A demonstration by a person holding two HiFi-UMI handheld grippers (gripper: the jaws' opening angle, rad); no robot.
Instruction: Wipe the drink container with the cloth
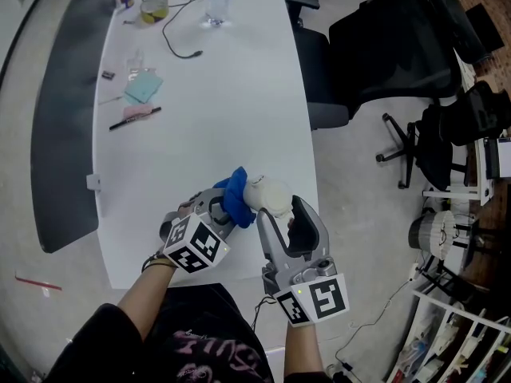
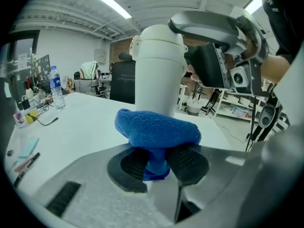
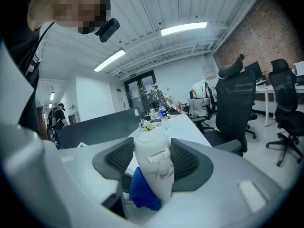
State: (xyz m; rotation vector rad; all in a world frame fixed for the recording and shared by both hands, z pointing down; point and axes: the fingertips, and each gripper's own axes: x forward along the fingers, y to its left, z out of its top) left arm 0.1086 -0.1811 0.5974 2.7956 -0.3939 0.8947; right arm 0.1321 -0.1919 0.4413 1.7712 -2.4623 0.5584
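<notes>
Cloth (image 2: 156, 129) is bunching, soft, in the left gripper's (image 2: 156, 164) closed jaws and pressing against the white bottle (image 2: 159, 65). The right gripper (image 3: 151, 161) is clamping the bottle near its top, above the table's (image 1: 231, 126) near edge. Bottle is likely handling as rigid, light and slick, so a firm hold suits.

The cloth (image 2: 159, 129) is blue, nubbly pile, soft and matt. The drink container (image 2: 159, 75) looks like smooth white plastic with a dull sheen. The right gripper (image 3: 152, 158) has black ribbed pads (image 3: 185, 160) on its fingers and a matt grey plastic shell. The worktop (image 1: 223, 118) is smooth, white and faintly glossy.
</notes>
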